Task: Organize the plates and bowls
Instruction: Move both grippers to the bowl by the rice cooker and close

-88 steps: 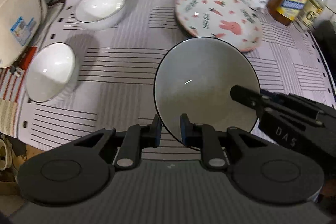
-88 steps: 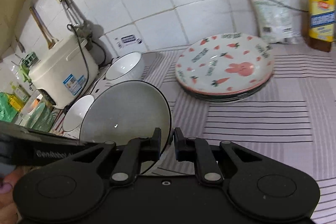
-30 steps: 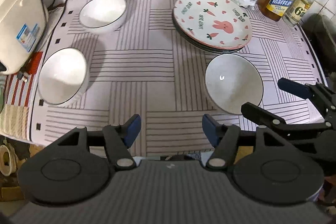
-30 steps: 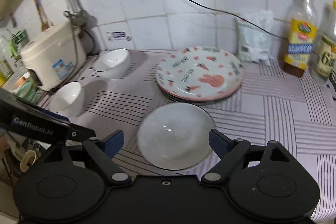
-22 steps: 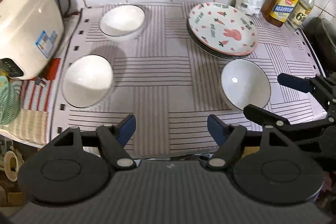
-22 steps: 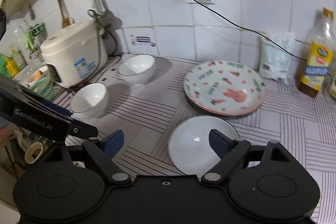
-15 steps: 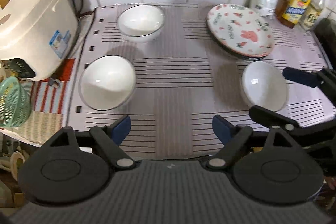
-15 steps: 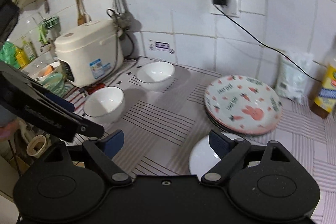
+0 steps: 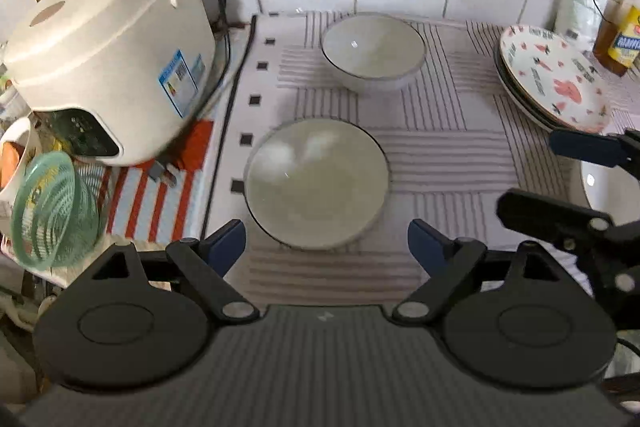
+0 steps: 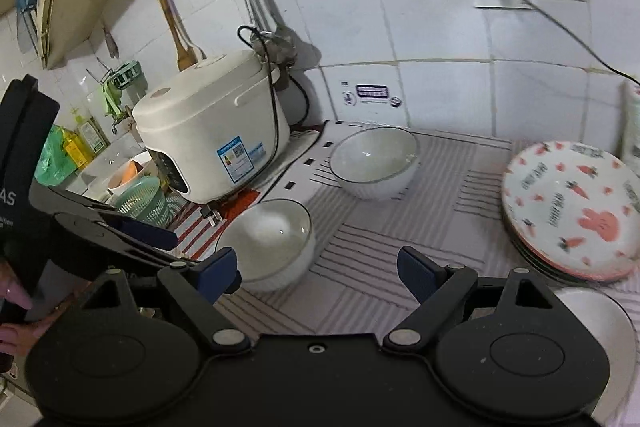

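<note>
While both sets of fingers gape wide and empty, the left gripper (image 9: 326,241) frames the near bowl (image 9: 316,183) at frame centre on the desk (image 9: 448,155). Glazed ceramic looks stiff, slippery and breakable; pinching its rim seems safest.

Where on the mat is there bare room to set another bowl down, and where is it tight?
Bare striped mat lies between the near bowl, the far bowl and the plate stack; another strip runs along the front edge. It is tight on the left, where the rice cooker crowds both bowls, and on the right by the third bowl.
</note>
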The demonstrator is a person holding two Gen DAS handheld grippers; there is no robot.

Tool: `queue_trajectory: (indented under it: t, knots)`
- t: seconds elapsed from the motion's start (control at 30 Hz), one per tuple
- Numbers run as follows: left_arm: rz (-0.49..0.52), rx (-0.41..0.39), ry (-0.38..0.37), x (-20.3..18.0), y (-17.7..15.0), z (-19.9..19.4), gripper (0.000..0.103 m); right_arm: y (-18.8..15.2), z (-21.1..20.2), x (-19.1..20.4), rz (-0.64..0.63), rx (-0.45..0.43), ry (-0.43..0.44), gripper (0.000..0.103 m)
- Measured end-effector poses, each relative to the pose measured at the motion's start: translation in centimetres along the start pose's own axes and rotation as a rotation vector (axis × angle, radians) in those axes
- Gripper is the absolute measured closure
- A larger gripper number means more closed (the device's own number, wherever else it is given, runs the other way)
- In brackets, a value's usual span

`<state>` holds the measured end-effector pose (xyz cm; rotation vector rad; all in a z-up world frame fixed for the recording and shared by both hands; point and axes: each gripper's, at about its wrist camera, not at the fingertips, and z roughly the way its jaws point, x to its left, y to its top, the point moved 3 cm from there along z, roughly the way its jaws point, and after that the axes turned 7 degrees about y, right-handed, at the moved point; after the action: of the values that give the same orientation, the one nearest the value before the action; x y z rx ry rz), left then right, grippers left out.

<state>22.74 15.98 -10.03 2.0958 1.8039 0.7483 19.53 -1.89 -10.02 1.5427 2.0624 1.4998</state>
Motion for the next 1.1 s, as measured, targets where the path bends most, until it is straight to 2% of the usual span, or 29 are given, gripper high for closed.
queue_trajectory:
  t: [0.1, 0.27, 0.37, 0.53, 0.63, 0.67, 0.7, 0.73, 0.77, 0.8, 0.83, 0.87, 0.97, 1.1]
  knots:
    - [-0.043, 0.008, 0.019, 1.0, 0.5, 1.0, 0.015, 0.1, 2.0, 0.2, -0.008, -0.010, 0.014, 0.013]
    - [-0.084, 0.023, 0.073, 2.3, 0.7, 3.8, 0.016, -0.1, 5.6, 0.1, 0.025, 0.012, 0.043, 0.024]
    - [-0.124, 0.030, 0.090, 3.3, 0.5, 5.9, 0.017, -0.2, 7.8, -0.3, 0.074, 0.026, 0.047, 0.026]
    - [-0.155, 0.075, 0.110, 3.7, -0.2, 8.3, 0.017, -0.9, 11.2, -0.8, 0.076, 0.086, -0.026, 0.032]
    - [-0.164, 0.092, 0.089, 3.9, -0.6, 9.2, 0.018, -1.4, 12.5, -1.7, 0.131, 0.141, -0.040, 0.043]
    - [-0.170, 0.100, 0.077, 3.9, -0.7, 9.5, 0.023, -1.6, 12.7, -2.0, 0.148, 0.153, -0.048, 0.046]
    - [-0.176, 0.114, 0.064, 3.8, -0.8, 9.7, 0.039, -1.6, 12.9, -2.3, 0.159, 0.154, -0.050, 0.047]
    - [-0.179, 0.135, 0.047, 3.7, -0.9, 10.0, 0.048, -1.7, 12.9, -2.4, 0.170, 0.152, -0.046, 0.048]
    - [-0.185, 0.153, 0.025, 3.5, -1.0, 10.3, 0.055, -1.8, 13.0, -2.4, 0.173, 0.157, -0.044, 0.054]
    - [-0.194, 0.151, 0.001, 3.3, -1.0, 10.2, 0.065, -1.8, 13.1, -2.2, 0.166, 0.168, -0.044, 0.065]
    - [-0.196, 0.145, -0.026, 3.0, -1.0, 10.1, 0.070, -1.8, 13.3, -1.9, 0.153, 0.181, -0.038, 0.073]
    - [-0.197, 0.146, -0.045, 2.7, -1.0, 10.0, 0.080, -1.8, 13.3, -1.8, 0.150, 0.187, -0.040, 0.088]
    - [-0.182, 0.132, -0.021, 1.9, -1.0, 9.3, 0.084, -1.9, 13.8, -2.3, 0.180, 0.209, -0.066, 0.094]
    - [-0.186, 0.151, -0.022, 1.4, -1.1, 8.7, 0.086, -2.2, 13.3, -3.4, 0.280, 0.220, -0.048, 0.093]
